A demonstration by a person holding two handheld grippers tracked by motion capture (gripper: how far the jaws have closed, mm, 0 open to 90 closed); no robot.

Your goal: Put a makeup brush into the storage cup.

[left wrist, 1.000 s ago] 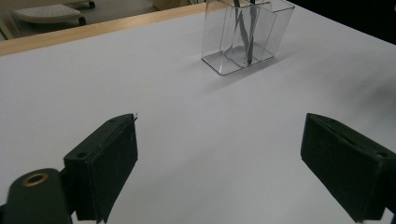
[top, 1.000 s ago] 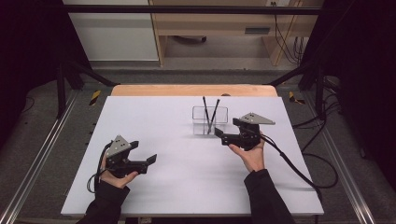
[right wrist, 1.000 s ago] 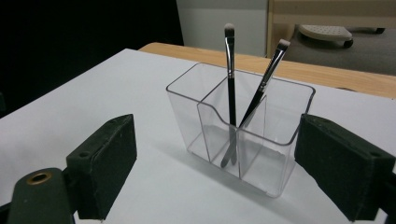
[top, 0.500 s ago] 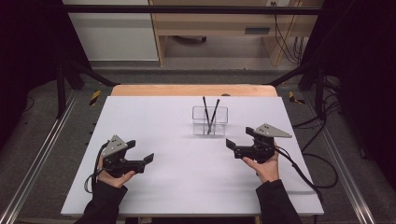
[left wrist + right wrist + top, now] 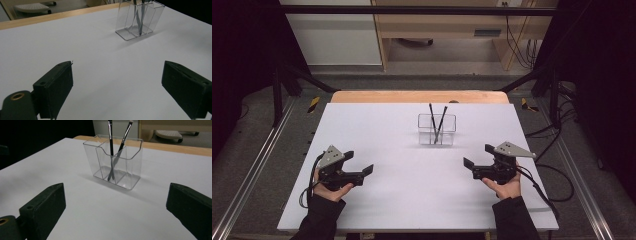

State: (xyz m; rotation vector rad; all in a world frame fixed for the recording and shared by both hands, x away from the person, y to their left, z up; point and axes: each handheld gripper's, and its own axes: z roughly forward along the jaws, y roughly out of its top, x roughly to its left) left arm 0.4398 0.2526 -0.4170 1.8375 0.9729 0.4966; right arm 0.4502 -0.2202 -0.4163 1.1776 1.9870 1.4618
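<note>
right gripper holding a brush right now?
No: in the right gripper view the right gripper has its jaws wide apart with nothing between them, and both brushes stand in the clear holder.

White table top [image 5: 377, 130] with a wooden far edge [image 5: 412, 96], grey floor [image 5: 257, 145] around it, metal rails [image 5: 247, 175] at each side, pale wooden cabinet [image 5: 442, 25] behind, cables [image 5: 519, 40] hanging, dark surroundings

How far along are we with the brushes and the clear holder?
Done, by the look of it: both brushes stand crossed in the clear holder. Nothing is in hand: the left tool and right tool are open, apart from the holder. No loose item lies on the table.
</note>
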